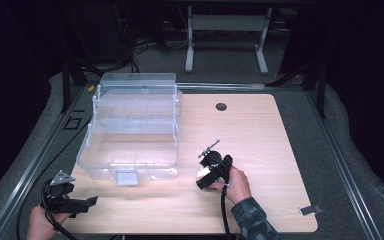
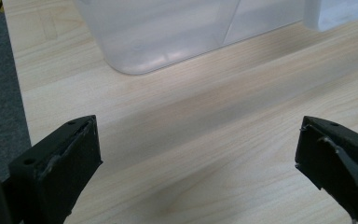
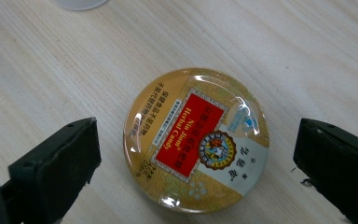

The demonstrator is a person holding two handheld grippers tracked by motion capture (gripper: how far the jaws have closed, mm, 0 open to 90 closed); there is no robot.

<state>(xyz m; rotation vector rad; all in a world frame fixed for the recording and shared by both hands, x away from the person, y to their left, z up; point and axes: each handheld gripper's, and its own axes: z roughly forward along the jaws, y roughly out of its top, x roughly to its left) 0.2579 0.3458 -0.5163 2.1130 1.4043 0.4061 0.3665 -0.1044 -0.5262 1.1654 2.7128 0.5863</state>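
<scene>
gold candy tin, flat between open right hand-held gripper jaws

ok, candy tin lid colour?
Gold candy tin with a red centre label and a pale patch; clearest in the right gripper view.

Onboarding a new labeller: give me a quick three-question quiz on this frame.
1. True or false: the right gripper is clamped on the candy tin.
2. What lies between the left gripper jaws: A) bare table B) a tin C) a lid?
3. What stands at the table's far left?

Key:
1. False; the jaws stand open on either side of it.
2. A.
3. A clear plastic box.
</scene>
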